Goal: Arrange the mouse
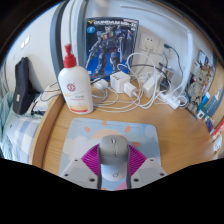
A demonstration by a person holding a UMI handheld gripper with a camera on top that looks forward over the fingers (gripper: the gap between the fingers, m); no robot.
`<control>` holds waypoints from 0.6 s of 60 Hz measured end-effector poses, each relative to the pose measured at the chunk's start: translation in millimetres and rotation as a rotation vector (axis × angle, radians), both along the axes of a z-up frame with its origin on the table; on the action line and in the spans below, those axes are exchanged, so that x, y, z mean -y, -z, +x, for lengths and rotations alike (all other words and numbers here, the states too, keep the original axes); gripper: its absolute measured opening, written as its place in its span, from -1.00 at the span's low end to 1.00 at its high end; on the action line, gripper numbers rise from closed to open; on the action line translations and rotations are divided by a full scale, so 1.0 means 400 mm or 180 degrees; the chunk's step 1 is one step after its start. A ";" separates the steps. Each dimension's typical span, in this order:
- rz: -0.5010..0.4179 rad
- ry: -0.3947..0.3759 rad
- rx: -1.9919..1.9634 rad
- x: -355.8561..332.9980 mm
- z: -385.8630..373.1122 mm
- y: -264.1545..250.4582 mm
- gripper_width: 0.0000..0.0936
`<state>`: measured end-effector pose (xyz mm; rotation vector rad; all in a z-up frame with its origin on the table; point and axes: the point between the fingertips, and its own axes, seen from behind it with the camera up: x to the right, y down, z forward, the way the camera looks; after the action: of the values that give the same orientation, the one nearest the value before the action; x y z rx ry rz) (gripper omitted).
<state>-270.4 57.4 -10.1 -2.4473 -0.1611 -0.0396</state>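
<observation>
A grey computer mouse sits between the two fingers of my gripper, its nose pointing away from me. Both magenta pads press against its sides, so the gripper is shut on it. Beneath and ahead of the mouse lies a pale patterned mouse mat on the wooden desk. Whether the mouse rests on the mat or hangs just above it cannot be told.
A white pump bottle with a red top stands beyond the mat. Behind it are a white charger, tangled white cables and a power strip. A robot poster leans on the wall. A black object stands beside the desk.
</observation>
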 end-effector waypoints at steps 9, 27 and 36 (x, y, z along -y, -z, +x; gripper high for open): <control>-0.0063 0.0035 -0.0022 0.004 -0.001 0.008 0.00; 0.0042 0.0125 -0.0225 0.026 0.017 -0.208 0.83; 0.0334 0.0096 -0.0297 0.049 0.028 -0.463 0.84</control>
<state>-259.4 37.7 175.1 -2.3413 -0.0789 0.0516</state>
